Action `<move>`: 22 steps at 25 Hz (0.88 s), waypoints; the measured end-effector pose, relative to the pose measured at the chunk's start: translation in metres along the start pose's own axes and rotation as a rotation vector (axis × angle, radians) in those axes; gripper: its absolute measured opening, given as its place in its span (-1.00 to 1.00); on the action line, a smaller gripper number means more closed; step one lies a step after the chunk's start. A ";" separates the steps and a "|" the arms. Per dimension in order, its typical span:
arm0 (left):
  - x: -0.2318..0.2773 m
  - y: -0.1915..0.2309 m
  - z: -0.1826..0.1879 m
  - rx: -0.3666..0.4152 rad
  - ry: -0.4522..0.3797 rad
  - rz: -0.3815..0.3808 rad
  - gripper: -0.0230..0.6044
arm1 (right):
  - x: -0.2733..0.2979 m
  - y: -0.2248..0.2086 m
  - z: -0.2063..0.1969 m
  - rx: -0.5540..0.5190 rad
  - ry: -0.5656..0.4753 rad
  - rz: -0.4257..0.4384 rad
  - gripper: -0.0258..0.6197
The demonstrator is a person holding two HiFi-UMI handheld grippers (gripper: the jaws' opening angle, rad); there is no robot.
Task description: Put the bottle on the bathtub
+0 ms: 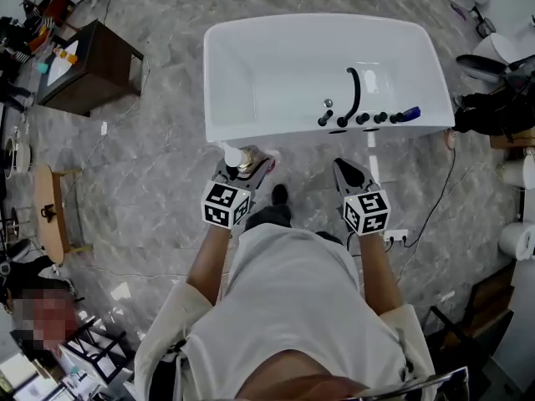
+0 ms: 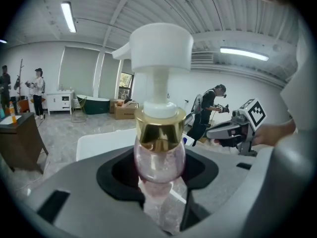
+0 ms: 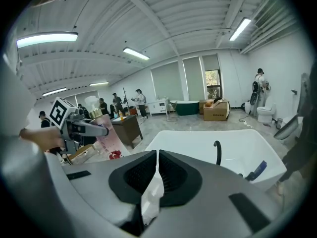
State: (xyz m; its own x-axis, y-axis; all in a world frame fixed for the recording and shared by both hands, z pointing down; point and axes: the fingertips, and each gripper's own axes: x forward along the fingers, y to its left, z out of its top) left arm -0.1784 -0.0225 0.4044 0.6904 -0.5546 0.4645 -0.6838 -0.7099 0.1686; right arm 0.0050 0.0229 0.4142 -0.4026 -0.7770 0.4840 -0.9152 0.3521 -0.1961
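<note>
Both forearms reach forward from the torso, with the left gripper (image 1: pixel 243 167) and right gripper (image 1: pixel 349 174) side by side, angled down just short of the near rim of the bathtub (image 1: pixel 251 130). The left gripper's jaws clamp the pink bottle (image 2: pixel 159 155) above the floor, its long axis roughly upright, white pump on top, spout pointing left. The right gripper's jaws are closed on nothing.

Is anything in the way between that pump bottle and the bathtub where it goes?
Nothing visible. The left gripper holds the bottle just short of the bathtub's near rim, which is bare there; the faucet and knobs sit farther right.
</note>
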 end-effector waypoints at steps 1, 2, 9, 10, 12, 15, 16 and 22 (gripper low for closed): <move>0.004 0.007 0.003 0.012 0.002 -0.005 -0.23 | 0.007 0.000 0.003 0.007 0.001 -0.007 -0.80; 0.009 0.014 0.005 0.024 0.004 -0.011 -0.23 | 0.015 -0.001 0.006 0.013 0.001 -0.014 -0.80; 0.043 0.043 0.011 0.042 0.032 -0.064 -0.23 | 0.047 -0.015 0.011 0.053 0.011 -0.065 -0.80; 0.048 0.045 0.012 0.046 0.035 -0.072 -0.23 | 0.050 -0.019 0.011 0.060 0.013 -0.074 -0.80; 0.057 0.052 0.015 0.054 0.041 -0.089 -0.23 | 0.057 -0.024 0.011 0.073 0.019 -0.091 -0.80; 0.070 0.060 0.017 0.066 0.059 -0.112 -0.23 | 0.067 -0.030 0.011 0.090 0.031 -0.105 -0.80; 0.075 0.061 0.018 0.068 0.064 -0.119 -0.23 | 0.070 -0.032 0.010 0.095 0.037 -0.108 -0.80; 0.098 0.068 0.012 0.057 0.086 -0.140 -0.23 | 0.086 -0.041 0.001 0.120 0.070 -0.118 -0.80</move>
State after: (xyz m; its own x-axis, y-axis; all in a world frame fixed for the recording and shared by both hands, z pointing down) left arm -0.1545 -0.1302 0.4514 0.7536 -0.4109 0.5132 -0.5661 -0.8024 0.1889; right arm 0.0085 -0.0585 0.4631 -0.2938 -0.7692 0.5674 -0.9533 0.1923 -0.2328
